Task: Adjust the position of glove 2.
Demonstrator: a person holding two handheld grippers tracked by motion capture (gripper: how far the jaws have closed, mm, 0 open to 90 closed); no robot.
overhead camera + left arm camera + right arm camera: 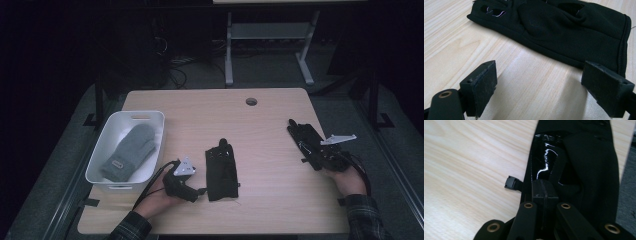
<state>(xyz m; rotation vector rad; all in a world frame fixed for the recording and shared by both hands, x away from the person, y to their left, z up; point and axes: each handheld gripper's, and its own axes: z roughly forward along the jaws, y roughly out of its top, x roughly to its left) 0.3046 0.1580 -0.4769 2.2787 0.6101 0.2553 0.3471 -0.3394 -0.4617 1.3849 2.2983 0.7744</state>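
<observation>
Right gripper view: the black glove (584,170) lies flat under my right claw (544,192), whose jaws are clenched pad against pad over the glove's glossy panel. I cannot tell whether any fabric is pinched between them; a small black buckle tab (512,183) sticks out from the glove's edge onto the bench (469,170). In the high view this glove (306,140) sits near the right edge of the bench, with my right claw (300,137) laid along it, probably so the tips can catch the material low and close to the surface.

The second black glove (222,170) lies at mid-bench, fingers pointing away from me. My left claw (197,177) rests just beside its left edge with the jaws released and spread wide; in the left gripper view the pads (482,86) bracket bare wood short of the glove (564,32), a ready stance for a grasp at the cuff.

At the left edge stands a white bin (100,150) holding a grey mitten (129,152), likely the collection point for gloves.
</observation>
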